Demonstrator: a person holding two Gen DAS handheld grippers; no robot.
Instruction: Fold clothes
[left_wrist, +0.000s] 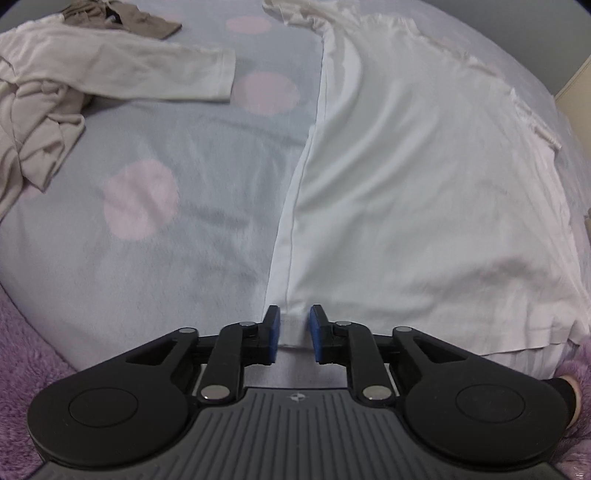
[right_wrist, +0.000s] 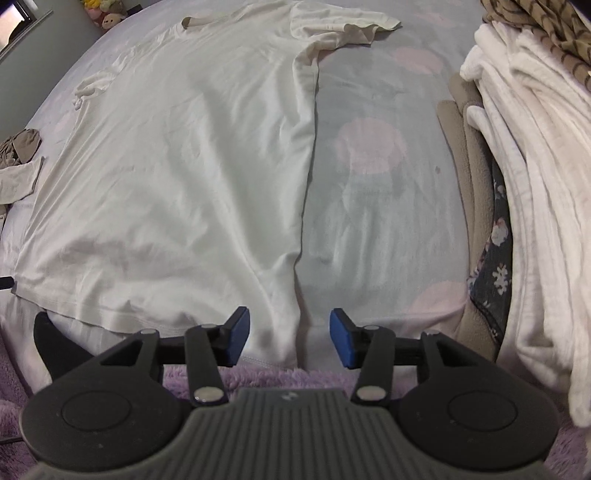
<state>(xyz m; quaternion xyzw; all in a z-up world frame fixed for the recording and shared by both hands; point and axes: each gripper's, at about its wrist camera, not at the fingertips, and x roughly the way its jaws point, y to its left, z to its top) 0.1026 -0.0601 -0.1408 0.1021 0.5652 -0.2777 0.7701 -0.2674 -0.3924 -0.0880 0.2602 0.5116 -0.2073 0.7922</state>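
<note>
Left hand-held gripper (left_wrist: 293, 330) pinches shirt (left_wrist: 424, 192) hem corner.

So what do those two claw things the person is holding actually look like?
They look alike. The left gripper and right gripper are each black plastic, with two jointed link arms on silver pivot pins and round black discs at the base. The fingers end in flat blue pads. A ribbed grey body behind carries a small white emblem. Fuzzy purple sleeves show at the edges.
</note>
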